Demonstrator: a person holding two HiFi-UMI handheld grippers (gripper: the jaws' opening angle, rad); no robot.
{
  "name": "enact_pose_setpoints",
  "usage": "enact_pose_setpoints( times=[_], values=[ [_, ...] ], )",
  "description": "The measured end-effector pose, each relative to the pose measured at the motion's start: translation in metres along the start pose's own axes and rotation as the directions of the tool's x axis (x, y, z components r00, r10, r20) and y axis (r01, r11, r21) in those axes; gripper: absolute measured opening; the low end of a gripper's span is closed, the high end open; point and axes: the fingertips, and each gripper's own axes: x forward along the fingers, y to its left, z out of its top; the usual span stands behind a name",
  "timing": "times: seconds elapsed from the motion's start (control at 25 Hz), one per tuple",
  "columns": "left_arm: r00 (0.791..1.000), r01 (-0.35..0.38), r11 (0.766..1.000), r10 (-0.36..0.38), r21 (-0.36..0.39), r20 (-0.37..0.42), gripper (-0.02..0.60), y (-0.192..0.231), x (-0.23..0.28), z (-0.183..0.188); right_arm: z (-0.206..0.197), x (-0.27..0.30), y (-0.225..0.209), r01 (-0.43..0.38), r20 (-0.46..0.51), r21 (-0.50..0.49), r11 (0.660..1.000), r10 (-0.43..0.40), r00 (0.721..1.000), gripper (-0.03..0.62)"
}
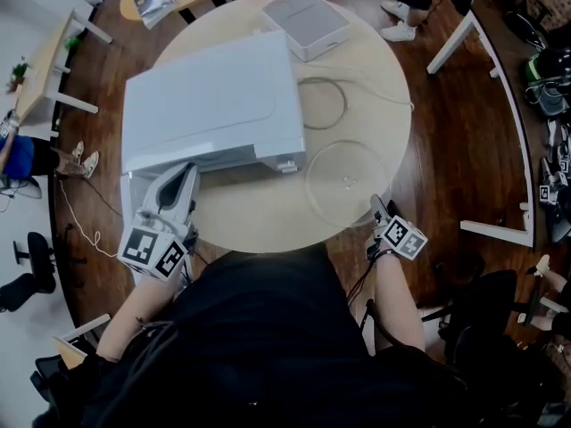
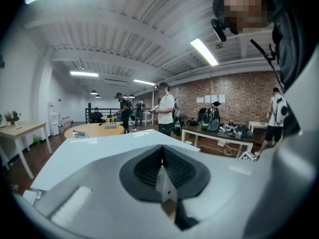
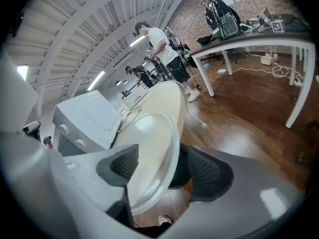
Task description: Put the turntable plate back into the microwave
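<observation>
The clear glass turntable plate (image 1: 343,178) lies flat on the round wooden table (image 1: 379,87), to the right of the white microwave (image 1: 210,105). My right gripper (image 1: 378,209) reaches over the plate's near right rim. In the right gripper view the plate (image 3: 154,148) runs between the wide-open jaws of the right gripper (image 3: 164,171), and the pads do not press on it. At the microwave's front left corner, my left gripper (image 1: 183,181) is shut on the thin white edge of the microwave door (image 2: 163,183). The microwave's inside is hidden.
A white box (image 1: 306,23) sits at the table's far side, with a looped cable (image 1: 326,105) beside the microwave. A white-legged table (image 1: 500,87) stands to the right and dark office chairs (image 1: 486,310) are near me. Several people stand in the background.
</observation>
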Motion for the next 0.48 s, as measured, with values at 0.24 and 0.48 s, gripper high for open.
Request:
enact_pose_setpoints(
  times=[0.24, 0.48],
  values=[
    [1.0, -0.027, 1.0, 0.027, -0.006, -0.013, 0.006, 0.001, -0.004, -0.001, -0.005, 0.014, 0.007, -0.048, -0.037, 0.012, 0.999, 0.048, 0.998, 0.302],
    [0.998, -0.054, 0.999, 0.054, -0.005, -0.021, 0.006, 0.003, -0.01, -0.003, -0.009, 0.027, 0.013, -0.072, -0.072, 0.02, 0.997, 0.074, 0.995, 0.302]
  ],
)
